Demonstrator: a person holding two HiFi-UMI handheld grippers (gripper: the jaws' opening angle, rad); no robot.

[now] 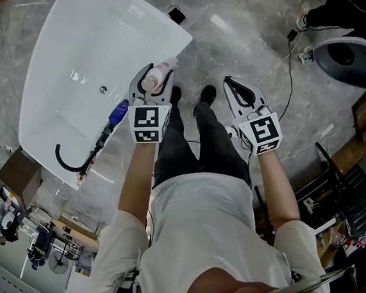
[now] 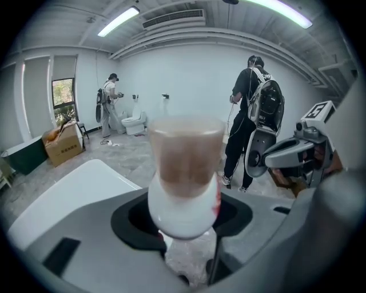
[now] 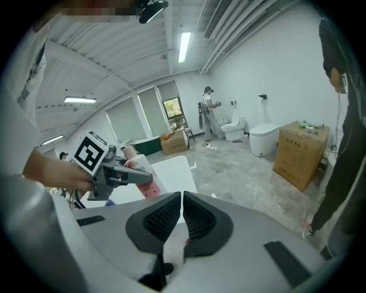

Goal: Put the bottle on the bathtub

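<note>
My left gripper (image 1: pixel 153 82) is shut on a white bottle (image 1: pixel 157 76) with a pinkish-brown cap and a red label. It holds the bottle in the air just off the near right rim of the white bathtub (image 1: pixel 66 70). In the left gripper view the bottle (image 2: pixel 186 183) fills the middle, cap toward the camera, and the bathtub rim (image 2: pixel 63 194) lies low at the left. My right gripper (image 1: pixel 237 91) hangs over the grey floor, shut and empty. From the right gripper view, its jaws (image 3: pixel 181 214) nearly touch, and the left gripper (image 3: pixel 114 169) shows with the bottle (image 3: pixel 143 174).
A black hand shower with a hose (image 1: pixel 81 159) and a blue item (image 1: pixel 118 111) lie on the tub's near rim. Cables (image 1: pixel 286 81) cross the floor at the right. A person with a backpack (image 2: pixel 251 123) stands nearby. Cardboard boxes (image 3: pixel 300 151) and toilets (image 3: pixel 234 129) stand further off.
</note>
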